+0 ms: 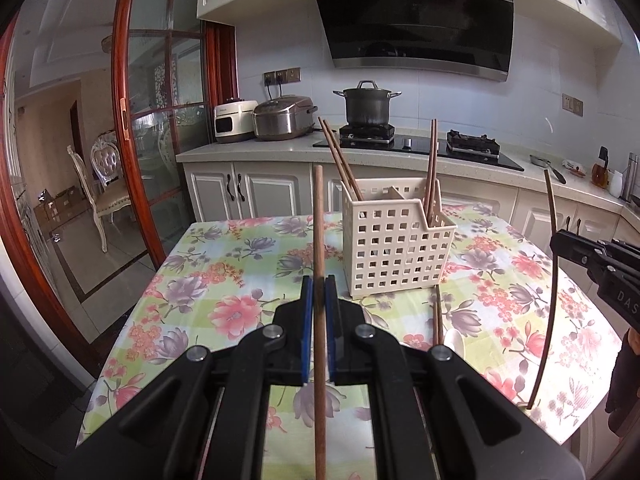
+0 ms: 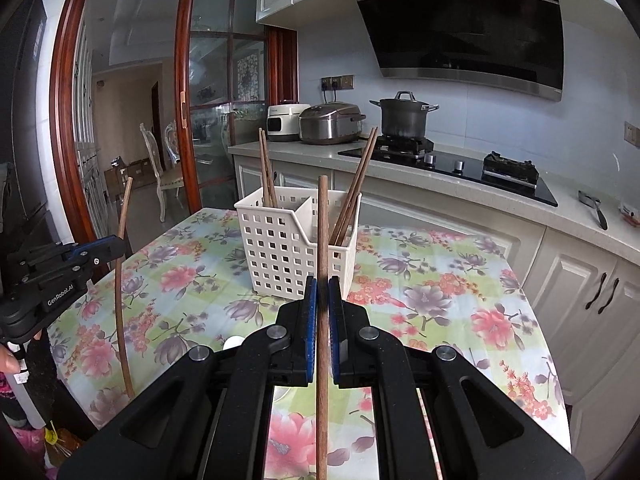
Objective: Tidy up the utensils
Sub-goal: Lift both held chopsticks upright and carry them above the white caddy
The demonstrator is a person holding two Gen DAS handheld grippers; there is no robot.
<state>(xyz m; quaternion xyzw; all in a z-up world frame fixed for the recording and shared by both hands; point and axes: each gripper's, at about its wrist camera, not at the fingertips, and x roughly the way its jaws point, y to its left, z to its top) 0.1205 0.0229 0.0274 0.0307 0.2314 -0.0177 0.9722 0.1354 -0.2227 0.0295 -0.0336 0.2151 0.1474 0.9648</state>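
A cream perforated utensil basket (image 1: 394, 248) with two compartments stands on the floral tablecloth; it also shows in the right wrist view (image 2: 292, 244). Brown chopsticks lean in its left compartment (image 1: 340, 162) and its right compartment (image 1: 431, 168). My left gripper (image 1: 319, 292) is shut on one upright wooden chopstick (image 1: 319, 240), held above the table in front of the basket. My right gripper (image 2: 322, 296) is shut on another upright chopstick (image 2: 323, 232). Each gripper shows in the other's view, the right gripper (image 1: 560, 244) and the left gripper (image 2: 116, 246). A pair of chopsticks (image 1: 438, 316) lies on the cloth by the basket.
The table (image 1: 224, 280) has edges close on the left and right. Behind it runs a counter (image 1: 256, 150) with a rice cooker (image 1: 284, 116), a white appliance (image 1: 234, 120), a pot on the hob (image 1: 367, 104) and bottles at far right. A glass door (image 1: 160, 120) stands left.
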